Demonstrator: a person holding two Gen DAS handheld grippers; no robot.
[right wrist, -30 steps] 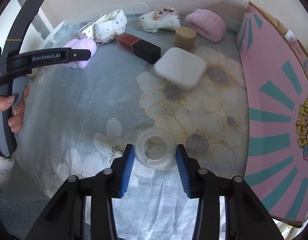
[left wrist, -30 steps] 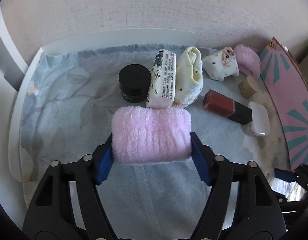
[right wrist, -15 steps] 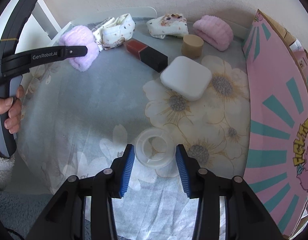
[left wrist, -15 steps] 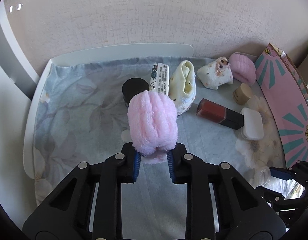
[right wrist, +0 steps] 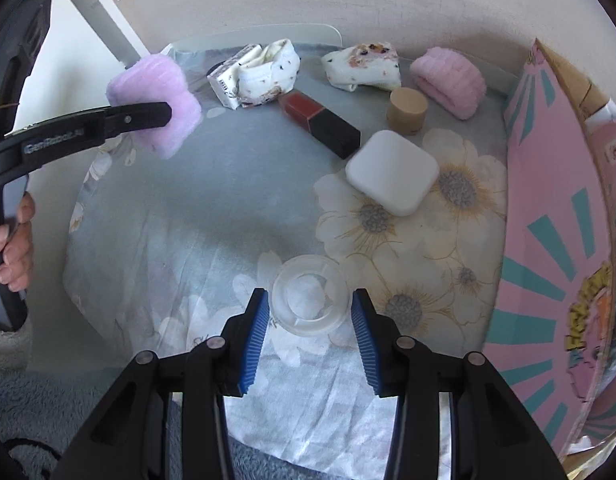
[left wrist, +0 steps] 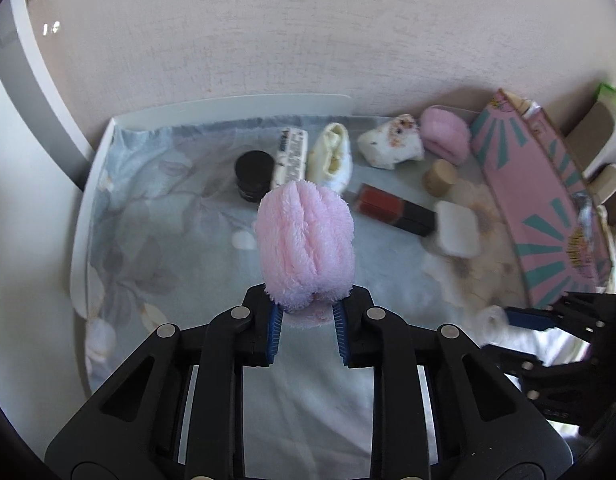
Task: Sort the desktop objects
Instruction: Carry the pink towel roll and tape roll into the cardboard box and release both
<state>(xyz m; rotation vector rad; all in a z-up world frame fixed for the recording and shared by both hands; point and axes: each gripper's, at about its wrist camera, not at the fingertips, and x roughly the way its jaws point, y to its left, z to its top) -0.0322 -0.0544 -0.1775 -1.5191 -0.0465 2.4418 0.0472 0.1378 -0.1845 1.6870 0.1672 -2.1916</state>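
Note:
My left gripper (left wrist: 308, 312) is shut on a fluffy pale pink rolled cloth (left wrist: 306, 240), squeezed narrow and held up above the flowered sheet (left wrist: 156, 220). The right wrist view shows the same roll (right wrist: 156, 80) off the sheet, with one of the black fingers (right wrist: 144, 116) across it. My right gripper (right wrist: 308, 320) is shut on a clear round container (right wrist: 308, 294), its blue pads against both sides, a little above the sheet. The left wrist view catches that container (left wrist: 491, 320) at the lower right.
At the back lie a black jar (left wrist: 252, 174), printed box (left wrist: 292, 156), cream sock roll (left wrist: 331, 158), floral cloth (left wrist: 389, 146) and a second pink roll (left wrist: 443, 136). Nearer: beige cap (right wrist: 407, 110), red-black box (right wrist: 319, 120), white case (right wrist: 391, 176). A pink-teal carton (right wrist: 555, 240) walls the right.
The left jaws closed on the pink roll, pinching it narrow, and lifted it off the sheet. The right gripper rose slightly with the clear container still between its pads.

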